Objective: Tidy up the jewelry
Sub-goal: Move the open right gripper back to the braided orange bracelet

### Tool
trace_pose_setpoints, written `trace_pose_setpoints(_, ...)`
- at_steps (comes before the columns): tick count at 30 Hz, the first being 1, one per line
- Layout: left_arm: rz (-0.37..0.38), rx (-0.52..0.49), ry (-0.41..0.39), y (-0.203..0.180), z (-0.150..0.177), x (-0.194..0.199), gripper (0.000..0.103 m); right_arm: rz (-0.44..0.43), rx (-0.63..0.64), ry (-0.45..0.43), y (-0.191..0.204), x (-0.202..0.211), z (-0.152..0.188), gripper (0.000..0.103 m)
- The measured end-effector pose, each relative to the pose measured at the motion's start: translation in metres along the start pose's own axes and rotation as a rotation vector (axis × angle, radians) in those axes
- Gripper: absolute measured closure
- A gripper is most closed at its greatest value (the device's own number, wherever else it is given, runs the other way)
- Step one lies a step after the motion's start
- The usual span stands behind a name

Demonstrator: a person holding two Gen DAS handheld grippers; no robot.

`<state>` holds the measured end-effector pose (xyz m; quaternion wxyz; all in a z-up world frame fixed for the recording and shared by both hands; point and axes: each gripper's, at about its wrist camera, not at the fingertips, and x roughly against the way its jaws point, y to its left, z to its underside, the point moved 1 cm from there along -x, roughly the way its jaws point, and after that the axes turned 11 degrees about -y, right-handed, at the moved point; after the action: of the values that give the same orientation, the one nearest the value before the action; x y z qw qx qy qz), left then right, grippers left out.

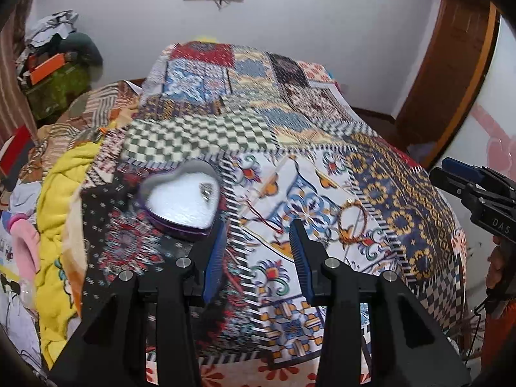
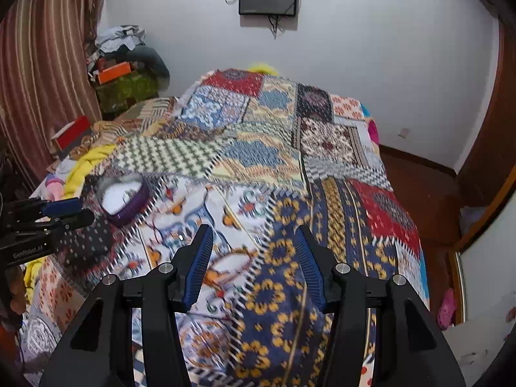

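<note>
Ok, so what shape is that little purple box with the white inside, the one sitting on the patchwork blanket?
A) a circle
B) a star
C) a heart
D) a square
C, the small purple box with a white lining has two rounded lobes and tapers to a point, a heart outline, as it sits open on the colourful patchwork blanket.

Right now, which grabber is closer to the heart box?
The left gripper: the purple heart-shaped box sits just past its left finger. The right gripper is further off.
</note>
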<state>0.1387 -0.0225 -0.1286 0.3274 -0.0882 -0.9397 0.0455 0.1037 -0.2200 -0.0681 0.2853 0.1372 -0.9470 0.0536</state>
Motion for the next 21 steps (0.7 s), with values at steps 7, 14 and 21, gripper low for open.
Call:
trace_pose_setpoints(7,0.038,-0.008,0.081,-0.014,0.018,-0.025,0.063,-0.008,-0.013,0.082,-0.008,-0.011,0.029,0.053)
trace_pose_setpoints(14,0.084,-0.021,0.144,-0.028,0.036,-0.046,0.063,-0.060,0.011,0.151,0.009,-0.030,0.047,0.053)
trace_pose_setpoints(21,0.153,-0.029,0.192,-0.039,0.046,-0.065,0.075,-0.091,0.062,0.215,0.024,-0.053,0.058,0.053)
